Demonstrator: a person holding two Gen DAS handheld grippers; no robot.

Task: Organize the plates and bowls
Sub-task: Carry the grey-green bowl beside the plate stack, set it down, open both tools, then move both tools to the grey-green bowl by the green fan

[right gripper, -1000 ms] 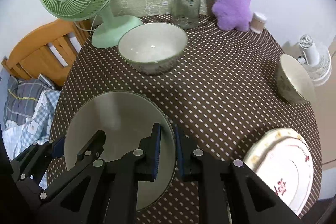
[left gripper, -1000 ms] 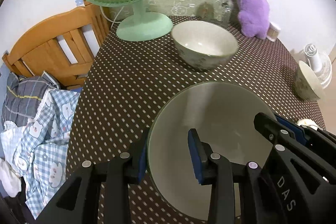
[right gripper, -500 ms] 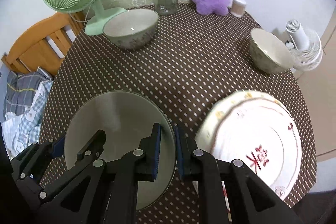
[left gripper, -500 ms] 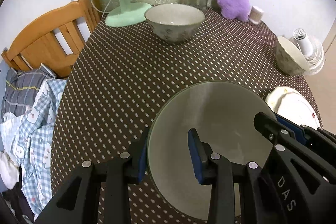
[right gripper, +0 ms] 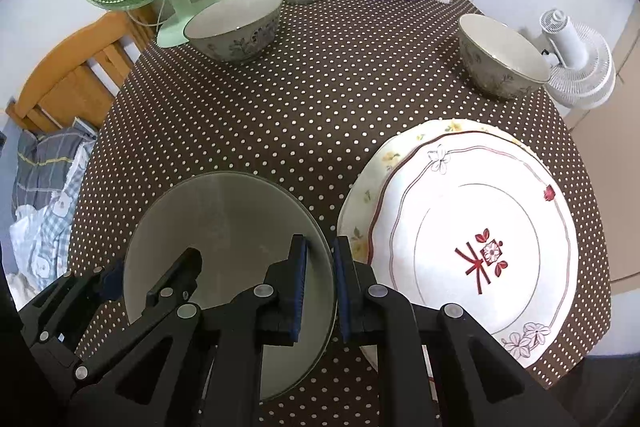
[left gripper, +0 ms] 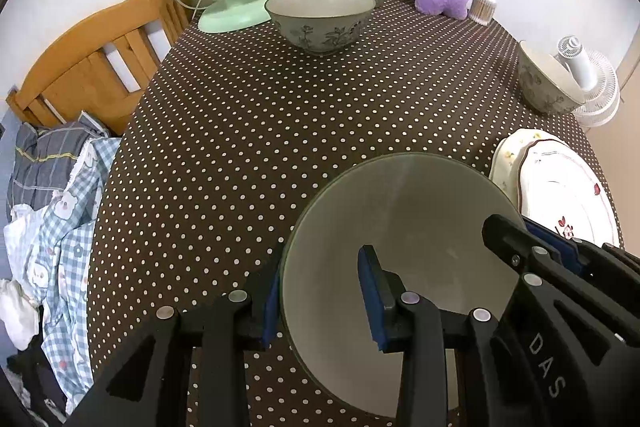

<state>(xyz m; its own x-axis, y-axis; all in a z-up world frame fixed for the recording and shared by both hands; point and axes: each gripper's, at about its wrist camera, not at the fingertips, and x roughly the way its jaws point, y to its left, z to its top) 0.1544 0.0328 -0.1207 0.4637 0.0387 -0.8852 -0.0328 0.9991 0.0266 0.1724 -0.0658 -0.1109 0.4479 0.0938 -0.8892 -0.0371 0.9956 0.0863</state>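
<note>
Right wrist view: right gripper (right gripper: 320,283) is clamping the right rim of a grey-green plate (right gripper: 224,227), w/ left gripper (left gripper: 320,291) pinching its left rim. Both are holding it over the dotted tabletop (right gripper: 320,99), just left of two stacked white plates (right gripper: 480,239). Two bowls (right gripper: 234,25) are sitting farther back.
</note>
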